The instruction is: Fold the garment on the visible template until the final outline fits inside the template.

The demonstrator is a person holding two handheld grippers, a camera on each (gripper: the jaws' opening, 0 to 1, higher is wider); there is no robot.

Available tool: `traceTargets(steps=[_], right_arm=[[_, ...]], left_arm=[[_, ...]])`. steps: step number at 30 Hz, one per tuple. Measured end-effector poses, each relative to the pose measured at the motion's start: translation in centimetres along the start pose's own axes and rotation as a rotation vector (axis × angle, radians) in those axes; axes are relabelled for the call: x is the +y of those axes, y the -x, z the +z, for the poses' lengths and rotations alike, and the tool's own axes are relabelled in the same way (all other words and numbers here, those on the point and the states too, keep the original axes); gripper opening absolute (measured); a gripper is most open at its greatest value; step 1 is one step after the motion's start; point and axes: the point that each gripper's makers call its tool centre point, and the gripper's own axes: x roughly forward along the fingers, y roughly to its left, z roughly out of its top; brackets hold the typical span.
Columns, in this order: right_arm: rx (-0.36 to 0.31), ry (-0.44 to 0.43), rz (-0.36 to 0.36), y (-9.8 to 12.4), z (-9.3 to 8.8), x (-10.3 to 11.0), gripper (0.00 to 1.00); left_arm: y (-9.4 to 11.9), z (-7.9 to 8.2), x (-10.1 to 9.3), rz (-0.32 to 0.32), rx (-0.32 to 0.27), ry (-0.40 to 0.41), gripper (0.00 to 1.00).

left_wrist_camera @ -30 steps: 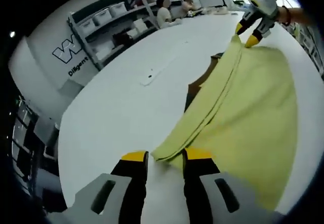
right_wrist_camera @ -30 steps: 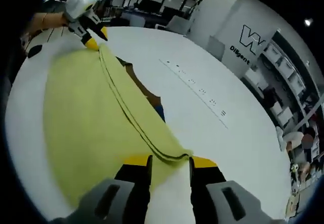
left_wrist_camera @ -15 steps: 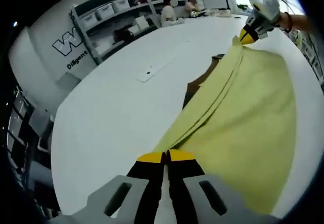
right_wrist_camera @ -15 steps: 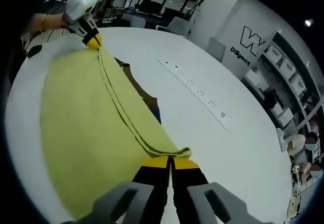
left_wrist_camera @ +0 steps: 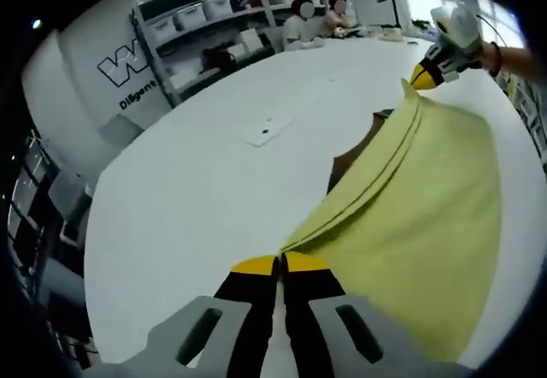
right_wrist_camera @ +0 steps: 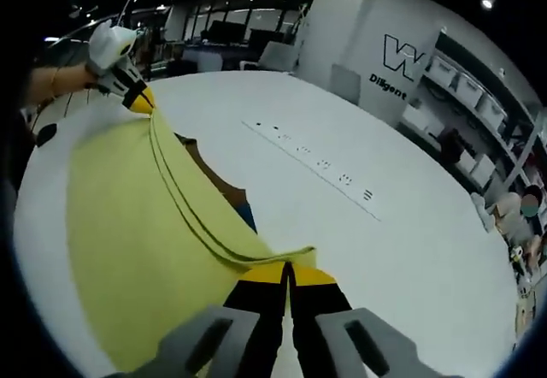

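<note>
**White desk, yellow cloth pulled tight**

White desk (left_wrist_camera: pixel 188 198) fills a big room with shelves (left_wrist_camera: pixel 214 19) on the wall. On the desk lies the yellow garment (right_wrist_camera: pixel 128 241). The left tongs (left_wrist_camera: pixel 280 263) are closed on one corner of it. The right tongs (right_wrist_camera: pixel 286 268) are closed on the other corner. A dark template (right_wrist_camera: pixel 224 191) peeks out from under the cloth.

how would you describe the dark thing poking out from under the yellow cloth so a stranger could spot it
Start at the large white table and find the pale yellow fabric garment stretched between the two yellow-tipped grippers. Along its folded edge, about midway, a flat brown and blue template peeks out from underneath. It is the only dark patch touching the cloth, unlike the row of small marks farther out on the table.
</note>
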Motion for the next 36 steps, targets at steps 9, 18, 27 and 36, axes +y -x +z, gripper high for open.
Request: traceTargets(steps=[9,18,27,36], right_arm=[[0.026,-0.115,-0.009,-1.5,-1.2,-0.2,0.00],[0.037,-0.217,-0.022,-2.0,-1.7,-0.7,0.00],[0.042,-0.283,-0.039,-1.4,-1.5,-0.3,0.00],[-0.026,-0.455,-0.053,1.1,0.5,-0.3,0.19]], left_arm=[[-1.8,0.1,1.0,0.002,0.027,0.116,0.02],[-2.7,-0.8,1.9,0.038,0.071,0.167,0.08],[-1.7,-1.0,2.1,0.034,0.074,0.253,0.19],[-0.1,-0.9,1.8,0.045,0.086,0.242,0.34]])
